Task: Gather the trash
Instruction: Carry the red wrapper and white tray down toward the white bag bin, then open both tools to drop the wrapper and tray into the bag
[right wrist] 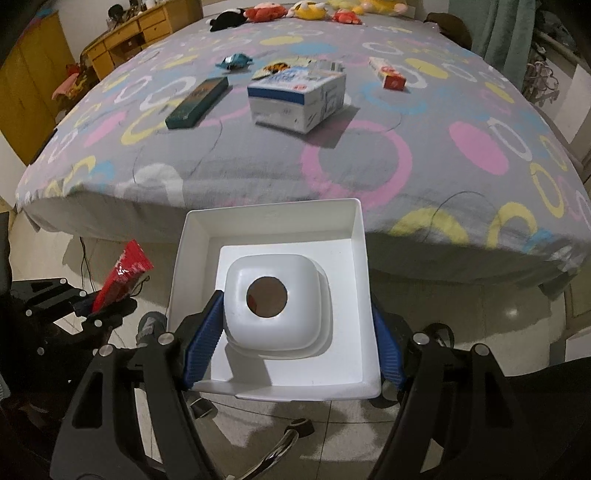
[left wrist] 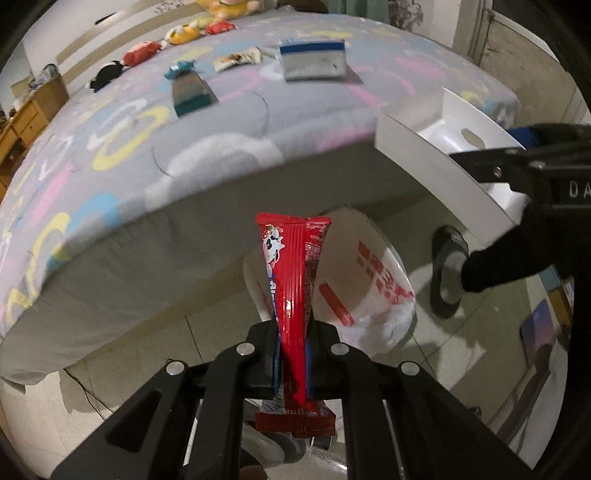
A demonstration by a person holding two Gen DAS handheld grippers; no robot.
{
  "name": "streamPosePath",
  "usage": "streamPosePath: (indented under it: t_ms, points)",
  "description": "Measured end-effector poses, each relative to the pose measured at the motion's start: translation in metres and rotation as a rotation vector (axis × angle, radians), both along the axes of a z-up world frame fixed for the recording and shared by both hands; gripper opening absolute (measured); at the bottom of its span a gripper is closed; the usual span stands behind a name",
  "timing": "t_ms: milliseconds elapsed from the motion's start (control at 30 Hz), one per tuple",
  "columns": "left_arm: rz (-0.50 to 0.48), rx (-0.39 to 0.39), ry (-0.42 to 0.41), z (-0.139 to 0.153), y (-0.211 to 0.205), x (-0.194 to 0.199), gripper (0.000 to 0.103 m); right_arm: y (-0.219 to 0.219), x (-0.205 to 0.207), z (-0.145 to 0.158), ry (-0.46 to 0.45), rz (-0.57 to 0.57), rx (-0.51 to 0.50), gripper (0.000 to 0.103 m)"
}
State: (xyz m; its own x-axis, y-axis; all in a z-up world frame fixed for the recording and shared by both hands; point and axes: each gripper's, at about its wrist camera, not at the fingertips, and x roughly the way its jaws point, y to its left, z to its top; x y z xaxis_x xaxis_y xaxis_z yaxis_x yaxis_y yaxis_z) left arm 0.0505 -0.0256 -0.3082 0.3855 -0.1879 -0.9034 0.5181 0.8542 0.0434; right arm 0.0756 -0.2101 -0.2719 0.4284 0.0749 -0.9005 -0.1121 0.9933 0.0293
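My left gripper (left wrist: 293, 354) is shut on a red snack wrapper (left wrist: 293, 291) and holds it upright over the floor, in front of the bed's edge; it also shows in the right wrist view (right wrist: 122, 273). My right gripper (right wrist: 291, 343) grips a white square bin (right wrist: 273, 221) across its side walls, with a white domed lid with a round hole (right wrist: 275, 302) inside. The bin also shows in the left wrist view (left wrist: 424, 147), right of the wrapper. On the bed lie a dark green box (right wrist: 197, 101), a blue-white carton (right wrist: 299, 98), a teal wrapper (right wrist: 234, 61) and a red-white packet (right wrist: 388, 74).
The bed (right wrist: 258, 166) has a grey sheet with coloured rings. Plush toys (right wrist: 280, 11) line its far edge. A white plastic bag (left wrist: 369, 280) lies on the tiled floor behind the wrapper. A wooden dresser (right wrist: 136, 33) stands far left. A chair base (right wrist: 280, 443) is below.
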Motion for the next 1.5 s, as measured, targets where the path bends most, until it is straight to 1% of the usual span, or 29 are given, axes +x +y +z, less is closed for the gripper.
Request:
streamPosePath:
  t_ms: [167,233,433,567,767,933,1033,1067,1133,1167,1200,1233,1267,1333,1400,1500]
  points:
    - [-0.025,-0.019,0.049,-0.016,-0.002,0.0,0.01,0.002,0.006,-0.022,0.041,-0.002,0.048,0.071]
    - [-0.017,-0.029,0.085,-0.025,-0.001,0.004,0.01,0.003,0.009,-0.032,0.062,-0.007,0.048,0.072]
    - [-0.016,-0.053,0.152,-0.045,-0.004,0.009,0.01,0.01,0.017,-0.063,0.113,-0.008,0.013,0.072]
    - [-0.026,-0.035,0.184,-0.06,-0.009,0.014,0.01,0.007,0.024,-0.082,0.152,-0.028,0.007,0.072]
    - [-0.03,-0.04,0.223,-0.085,-0.019,0.029,0.01,0.01,0.026,-0.099,0.175,-0.031,-0.02,0.072]
    - [-0.036,-0.028,0.255,-0.105,-0.028,0.038,0.01,0.012,0.033,-0.114,0.19,-0.033,-0.007,0.072]
    - [-0.039,-0.006,0.265,-0.112,-0.032,0.042,0.013,0.014,0.04,-0.123,0.2,-0.031,-0.007,0.072]
    - [-0.039,-0.005,0.272,-0.114,-0.033,0.044,0.02,0.015,0.042,-0.126,0.201,-0.03,-0.011,0.073]
    - [-0.04,-0.01,0.279,-0.114,-0.034,0.047,0.043,0.015,0.047,-0.131,0.208,-0.032,-0.012,0.073]
    - [-0.041,-0.01,0.278,-0.115,-0.035,0.048,0.073,0.013,0.049,-0.136,0.229,-0.038,0.0,0.073]
    - [-0.04,-0.014,0.277,-0.114,-0.035,0.048,0.089,0.015,0.049,-0.137,0.24,-0.041,0.004,0.073]
    - [-0.039,-0.022,0.274,-0.112,-0.034,0.048,0.091,0.013,0.049,-0.139,0.247,-0.047,-0.001,0.076]
    - [-0.037,-0.02,0.268,-0.11,-0.034,0.048,0.091,0.015,0.05,-0.137,0.248,-0.051,-0.001,0.084]
    - [-0.035,-0.01,0.268,-0.109,-0.032,0.048,0.091,0.015,0.049,-0.136,0.252,-0.059,0.016,0.088]
    - [-0.034,0.004,0.262,-0.11,-0.032,0.046,0.091,0.015,0.05,-0.135,0.246,-0.066,0.019,0.095]
    - [-0.035,0.02,0.258,-0.115,-0.034,0.042,0.091,0.011,0.051,-0.131,0.24,-0.08,0.027,0.095]
